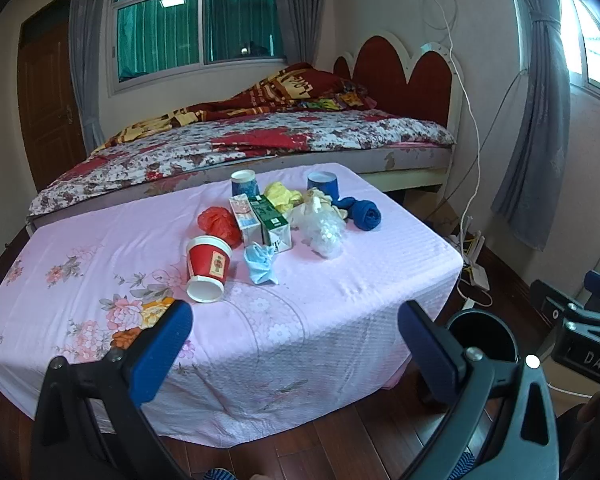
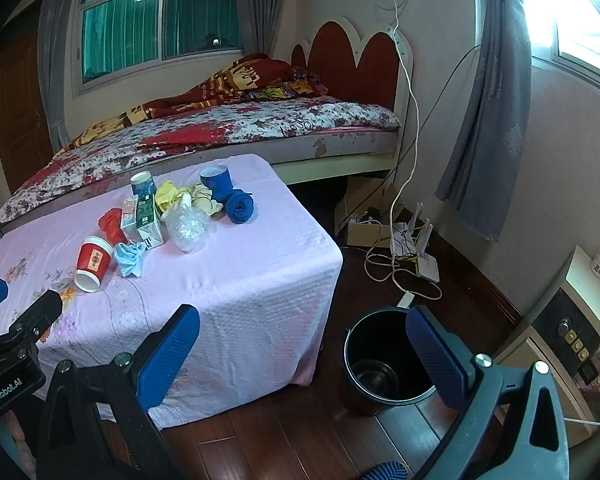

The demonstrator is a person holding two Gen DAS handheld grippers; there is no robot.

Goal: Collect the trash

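Both grippers hang back over the near edge of the worktop [image 1: 340, 320], draped in a pink floral cloth, and both are spread wide and hold nothing: the left gripper [image 1: 296, 336] faces the trash pile, the right gripper [image 2: 304, 340] sits off the worktop's right corner, above the floor. The trash is clustered mid-worktop: a red paper cup [image 1: 207, 268] tipped on its side nearest us, a crumpled blue mask [image 1: 260, 264] just beside it, two cartons [image 1: 260, 220] standing side by side behind, a clear plastic bag [image 1: 322, 230] to their right. The black bin [image 2: 384, 360] stands on the wooden floor beside the worktop
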